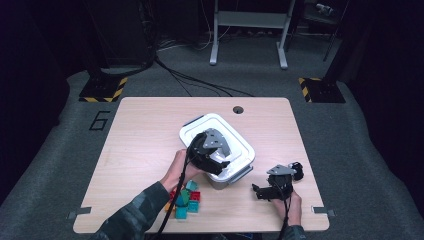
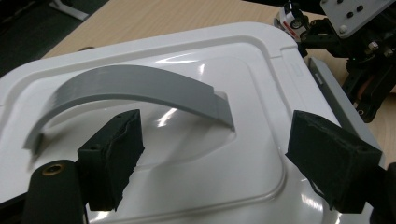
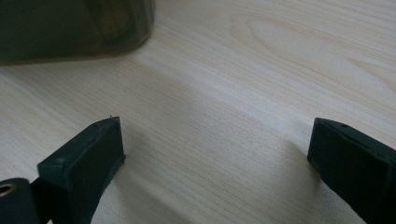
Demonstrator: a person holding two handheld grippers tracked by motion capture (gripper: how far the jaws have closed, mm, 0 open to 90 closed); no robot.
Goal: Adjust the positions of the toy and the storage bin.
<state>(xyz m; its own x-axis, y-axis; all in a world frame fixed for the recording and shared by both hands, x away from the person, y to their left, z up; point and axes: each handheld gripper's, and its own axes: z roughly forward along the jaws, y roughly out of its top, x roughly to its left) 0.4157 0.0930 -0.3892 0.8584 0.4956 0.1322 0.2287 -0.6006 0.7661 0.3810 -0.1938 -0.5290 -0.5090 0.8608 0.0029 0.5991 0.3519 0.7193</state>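
Note:
A white box with a white lid stands in the middle of the wooden table. Its grey arched handle stands up from the lid. My left gripper hovers just above the near part of the lid, open, with the handle a little beyond its pads and nothing between them. In the high view the left gripper sits over the box's front corner. My right gripper rests low over bare wood, open and empty. It lies right of the box in the high view, right gripper pointing left.
A small black-and-white toy car sits just behind the right hand, also seen as the toy car. Several coloured blocks lie in a heap by the left forearm. The box's dark translucent wall stands beyond the right jaws.

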